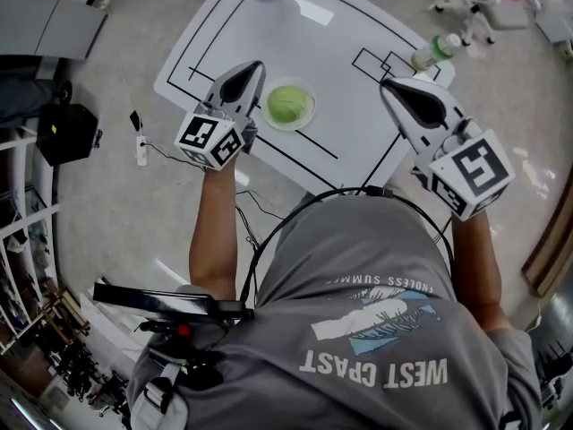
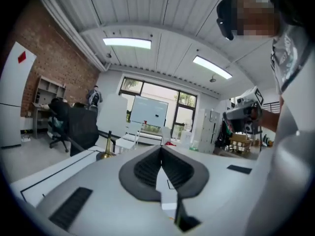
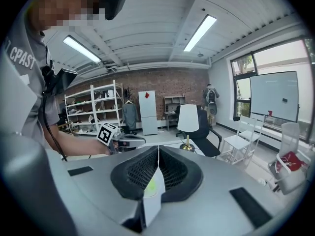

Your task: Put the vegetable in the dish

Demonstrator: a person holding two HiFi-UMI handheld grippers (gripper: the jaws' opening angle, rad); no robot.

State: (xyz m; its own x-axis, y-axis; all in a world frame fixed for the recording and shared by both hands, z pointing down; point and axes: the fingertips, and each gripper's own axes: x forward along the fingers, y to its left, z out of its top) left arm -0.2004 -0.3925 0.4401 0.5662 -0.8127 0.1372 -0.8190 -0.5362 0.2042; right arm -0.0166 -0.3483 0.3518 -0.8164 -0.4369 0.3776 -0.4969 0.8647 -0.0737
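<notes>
Vegetable (image 1: 286, 104) sits in dish (image 1: 291, 127); we call the task done, nothing left. Left gripper (image 1: 258, 66) and right gripper (image 1: 388, 86) both pressed together, empty, off the dish.

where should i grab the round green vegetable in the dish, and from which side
Probably across its widest middle, coming straight down from above: the green vegetable is round and sits inside the white dish, whose rim would likely block a low sideways approach.
</notes>
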